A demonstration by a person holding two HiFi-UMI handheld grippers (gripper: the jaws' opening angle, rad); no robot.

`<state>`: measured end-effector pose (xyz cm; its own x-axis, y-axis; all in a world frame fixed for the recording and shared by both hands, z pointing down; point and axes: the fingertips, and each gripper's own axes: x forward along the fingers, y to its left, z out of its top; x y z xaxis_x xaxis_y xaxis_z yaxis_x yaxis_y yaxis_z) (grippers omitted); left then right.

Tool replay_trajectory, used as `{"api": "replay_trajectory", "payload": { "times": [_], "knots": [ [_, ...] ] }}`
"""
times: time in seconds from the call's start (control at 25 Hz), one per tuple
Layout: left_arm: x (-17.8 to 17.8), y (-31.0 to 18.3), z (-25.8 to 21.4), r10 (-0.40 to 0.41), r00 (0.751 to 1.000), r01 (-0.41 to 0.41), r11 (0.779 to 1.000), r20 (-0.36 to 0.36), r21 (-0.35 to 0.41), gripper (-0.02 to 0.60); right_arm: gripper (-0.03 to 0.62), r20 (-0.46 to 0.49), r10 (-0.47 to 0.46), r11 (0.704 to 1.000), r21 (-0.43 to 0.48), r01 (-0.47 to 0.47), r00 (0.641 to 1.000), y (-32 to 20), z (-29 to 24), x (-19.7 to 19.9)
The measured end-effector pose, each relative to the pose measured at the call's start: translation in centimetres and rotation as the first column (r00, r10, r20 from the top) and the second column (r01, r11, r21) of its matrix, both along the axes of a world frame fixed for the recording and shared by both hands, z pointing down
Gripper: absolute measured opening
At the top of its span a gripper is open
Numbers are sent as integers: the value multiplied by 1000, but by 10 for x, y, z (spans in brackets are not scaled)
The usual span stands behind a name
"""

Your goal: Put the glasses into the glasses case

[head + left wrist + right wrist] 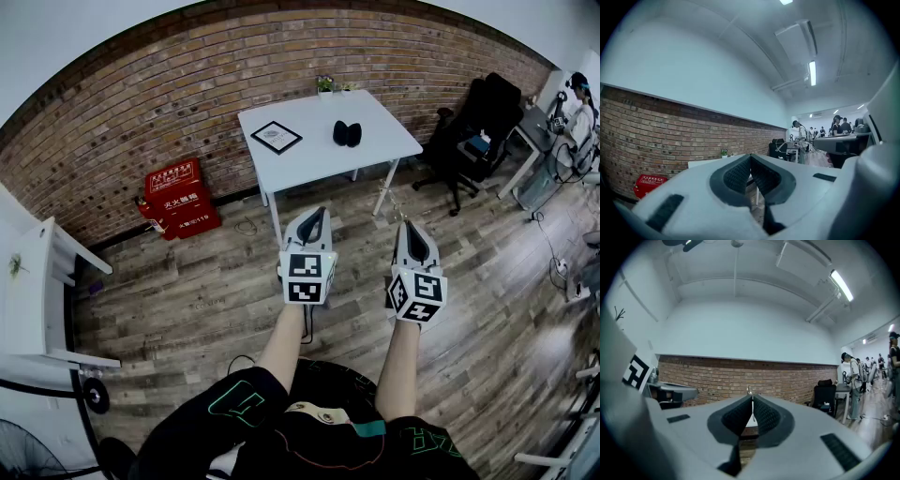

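L fingers [738,176] together, empty; R fingers [767,416] pinch thin glasses [749,391], case [347,133] on table [309,117] ahead.

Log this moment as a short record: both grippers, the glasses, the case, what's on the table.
left gripper: level, jaws together, nothing between them
right gripper: level, jaws closed on what looks like the thin wire-framed glasses
glasses case: dark, on the white table, well ahead of both grippers
also on table: framed picture, small plants at the far edge
task state: glasses not yet in the case
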<state>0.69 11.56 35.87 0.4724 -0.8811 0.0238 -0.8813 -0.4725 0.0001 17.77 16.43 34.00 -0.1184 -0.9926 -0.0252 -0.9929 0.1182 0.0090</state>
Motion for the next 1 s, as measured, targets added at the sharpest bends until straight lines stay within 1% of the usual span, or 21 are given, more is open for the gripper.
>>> {"api": "replay_trajectory", "payload": {
  "times": [0.24,0.44,0.64,0.8,1.0],
  "knots": [
    [8,9,1,-4,1000,4,1000,0,1,0,15,-9,3,1000,1,-3,1000,6,0,9],
    [8,15,4,-12,1000,12,1000,2,2,0,15,28,12,1000,5,-12,1000,10,1,15],
    [5,14,2,-30,999,30,1000,-15,-2,0,15,40,12,1000,13,-13,999,8,-2,18],
    [3,15,-1,-37,999,37,999,-24,5,0,15,69,11,1000,16,-12,998,7,-3,21],
    [1,12,-3,-44,998,44,999,-41,12,0,15,80,9,1000,19,-10,997,5,-2,24]
  ]
}}
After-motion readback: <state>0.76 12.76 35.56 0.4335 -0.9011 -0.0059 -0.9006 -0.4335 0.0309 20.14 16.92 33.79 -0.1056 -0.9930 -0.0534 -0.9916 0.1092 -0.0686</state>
